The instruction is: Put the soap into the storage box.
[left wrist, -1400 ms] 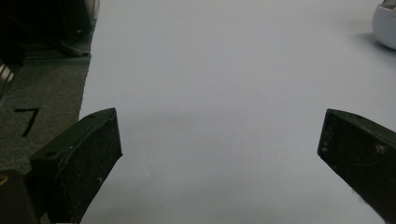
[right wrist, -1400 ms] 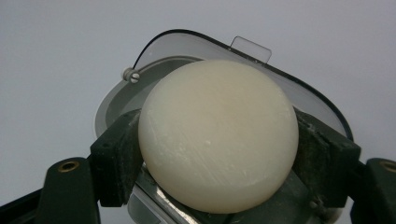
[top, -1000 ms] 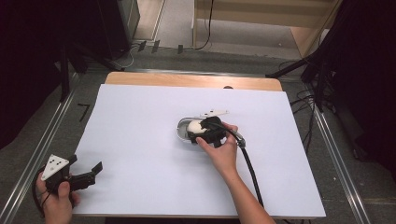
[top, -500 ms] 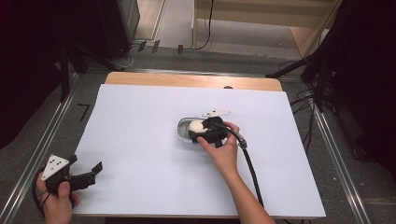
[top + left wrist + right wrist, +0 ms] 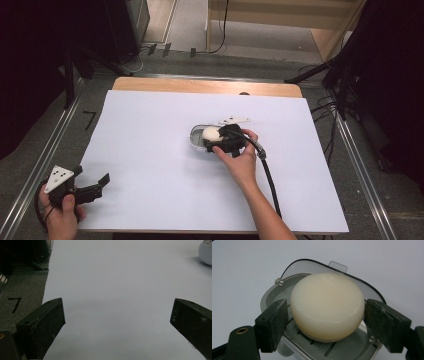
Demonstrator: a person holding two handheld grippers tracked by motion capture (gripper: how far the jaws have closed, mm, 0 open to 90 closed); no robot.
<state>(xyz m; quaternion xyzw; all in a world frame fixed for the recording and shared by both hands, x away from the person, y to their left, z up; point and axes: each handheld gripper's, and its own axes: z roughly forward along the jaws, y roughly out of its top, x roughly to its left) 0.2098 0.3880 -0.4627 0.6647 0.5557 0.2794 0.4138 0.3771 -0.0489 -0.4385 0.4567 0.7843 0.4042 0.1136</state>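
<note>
Even overhead light is falling on the white tabletop [image 5: 150, 150], which is reading bright and slightly bluish in the high view, while the floor and room around it are sinking into deep shadow. In the left gripper view the picture is looking dim and soft, with the near jaws blurring. In the right gripper view the round cream soap [image 5: 327, 306] is showing sharply, glowing softly without glare and casting faint shadow into the grey soap dish [image 5: 272, 293].

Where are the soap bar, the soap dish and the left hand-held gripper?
soap bar [image 5: 327, 306], right gripper view, middle of its top face
soap dish [image 5: 273, 293], right gripper view, grey rim
left hand-held gripper [image 5: 102, 181], high view, between its fingertips
</note>
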